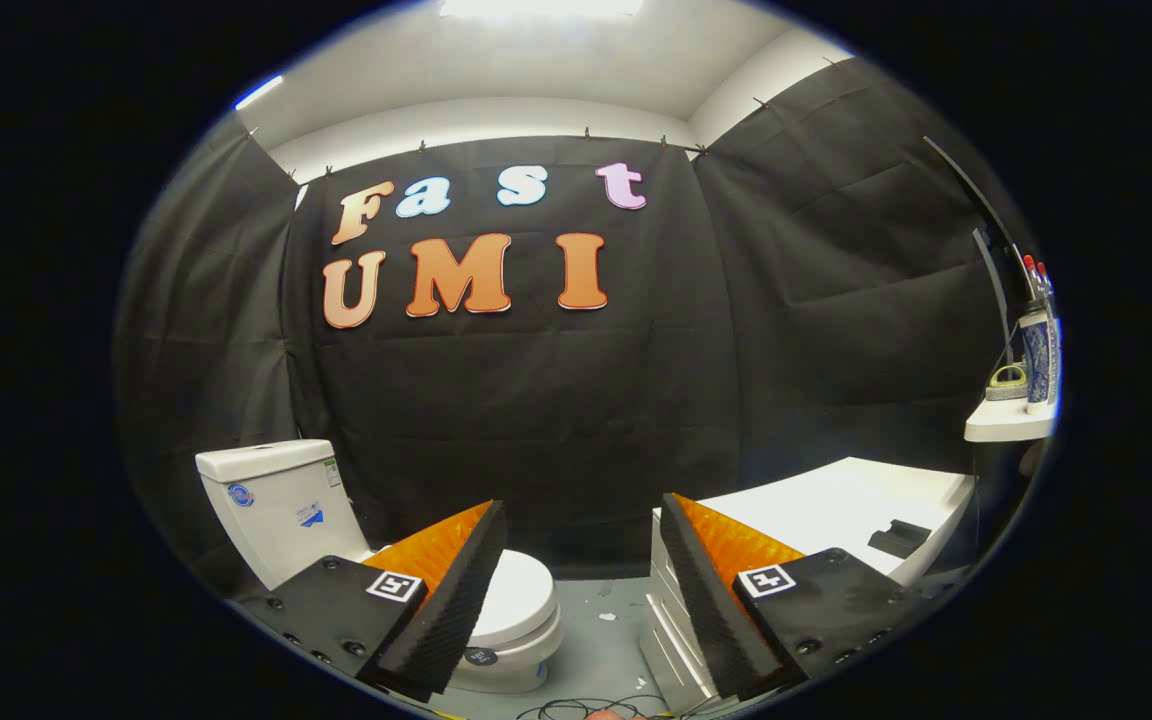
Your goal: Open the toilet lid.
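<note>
While the toilet lid [514, 598] lies apparently closed beyond them, the gripper [581, 520] fingers gape apart, grasping nothing.

Mock bathroom booth: toilet [521, 600], white cabinet [836, 500], black cloth walls [536, 420].

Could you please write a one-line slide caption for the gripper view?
Open gripper held above the floor, toilet with lid down behind its left finger, white cabinet to the right.

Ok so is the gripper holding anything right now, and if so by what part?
Nothing is held. The gripper is open with bare space between its fingers, and the closed toilet lid lies beyond the left finger, untouched.
</note>
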A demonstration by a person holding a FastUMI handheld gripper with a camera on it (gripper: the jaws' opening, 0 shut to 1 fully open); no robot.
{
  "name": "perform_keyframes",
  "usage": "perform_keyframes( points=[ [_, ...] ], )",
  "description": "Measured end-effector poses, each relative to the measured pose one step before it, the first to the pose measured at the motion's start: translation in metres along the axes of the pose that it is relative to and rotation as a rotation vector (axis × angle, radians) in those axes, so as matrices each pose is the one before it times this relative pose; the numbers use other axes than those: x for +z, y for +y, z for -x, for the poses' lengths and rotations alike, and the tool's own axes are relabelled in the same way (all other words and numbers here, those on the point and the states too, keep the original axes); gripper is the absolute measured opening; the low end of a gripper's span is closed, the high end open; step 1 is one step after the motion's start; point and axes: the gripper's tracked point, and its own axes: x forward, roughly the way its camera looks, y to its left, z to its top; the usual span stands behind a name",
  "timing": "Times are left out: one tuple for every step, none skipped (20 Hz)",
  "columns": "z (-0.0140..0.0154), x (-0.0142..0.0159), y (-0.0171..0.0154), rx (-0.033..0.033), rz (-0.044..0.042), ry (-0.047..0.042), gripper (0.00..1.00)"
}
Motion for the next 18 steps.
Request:
perform_keyframes(
  points=[
    [0.00027, -0.00010, 0.00017, 0.00103, 0.00072, 0.00006, 0.99],
    [0.00145, 0.00010, -0.00054, 0.00014, 0.00097, -0.00030, 0.99],
    [-0.00092, 0.00025, 0.00087, 0.00028, 0.00044, -0.00064, 0.99],
    [0.00057, -0.00016, -0.00025, -0.00054, 0.00043, 0.00037, 0.99],
    [-0.00052, 0.00014, 0.00014, 0.00043, -0.00035, -0.00090, 0.99],
    [0.00013, 0.00035, 0.00016, -0.00015, -0.00029, 0.00015, 0.99],
    [-0.00044, 0.00001, 0.00051, 0.00182, 0.00056, 0.00040, 0.99],
    [0.00084, 0.00070, 0.00145, 0.00152, 0.00070, -0.00009, 0.99],
    [-0.00051, 0.00223, 0.00301, 0.00695, 0.00170, -0.00768, 0.99],
    [0.00021, 0.00250, 0.00321, 0.00344, 0.00661, -0.00684, 0.99],
    [-0.00140, 0.00088, 0.00212, 0.00044, 0.00693, -0.00398, 0.99],
    [-0.00235, 0.00189, 0.00356, 0.00299, -0.00024, -0.00586, 0.99],
    [-0.00300, 0.00282, 0.00564, 0.00258, -0.00084, -0.00251, 0.99],
    [-0.00327, 0.00376, 0.00792, 0.01312, -0.00164, -0.00095, 0.99],
    [-0.00294, 0.00591, 0.01133, 0.01910, 0.00092, -0.00857, 0.99],
    [-0.00442, 0.00820, 0.00960, 0.01241, 0.00082, -0.01503, 0.99],
    [-0.00500, 0.00712, 0.01083, 0.01337, -0.00322, -0.01400, 0.99],
    [-0.00465, 0.00599, 0.01196, 0.01709, -0.01256, -0.01416, 0.99]
  ],
)
